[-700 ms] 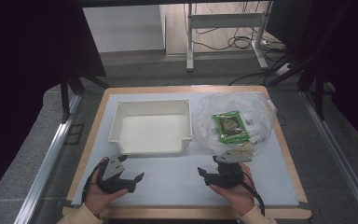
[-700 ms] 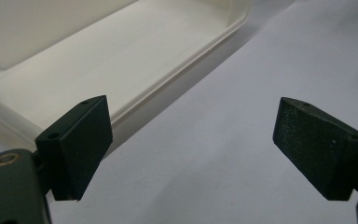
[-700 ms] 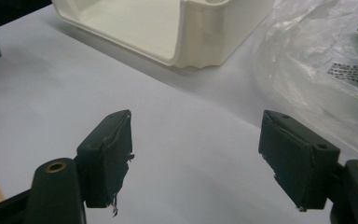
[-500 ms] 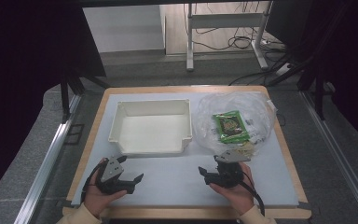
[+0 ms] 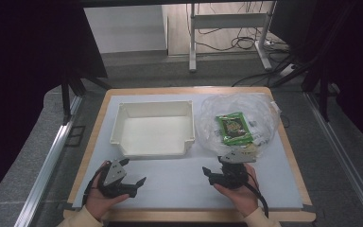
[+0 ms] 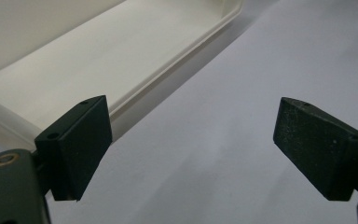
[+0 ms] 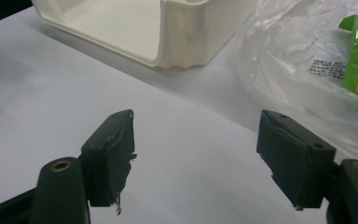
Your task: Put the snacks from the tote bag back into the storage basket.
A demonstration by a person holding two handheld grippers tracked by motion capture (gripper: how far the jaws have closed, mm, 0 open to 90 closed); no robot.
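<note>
Nothing has moved: both grippers, left (image 5: 133, 183) and right (image 5: 212, 174), rest spread and empty, right nearest the crinkled clear plastic bag (image 5: 260, 113), likely its target.

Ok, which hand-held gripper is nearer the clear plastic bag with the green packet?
Right. The right hand-held gripper sits just in front of the clear plastic bag, near its front edge. The left hand-held gripper is far to the left, in front of the white bin.

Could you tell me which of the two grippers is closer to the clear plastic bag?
The right gripper: it sits just below the clear plastic bag.
</note>
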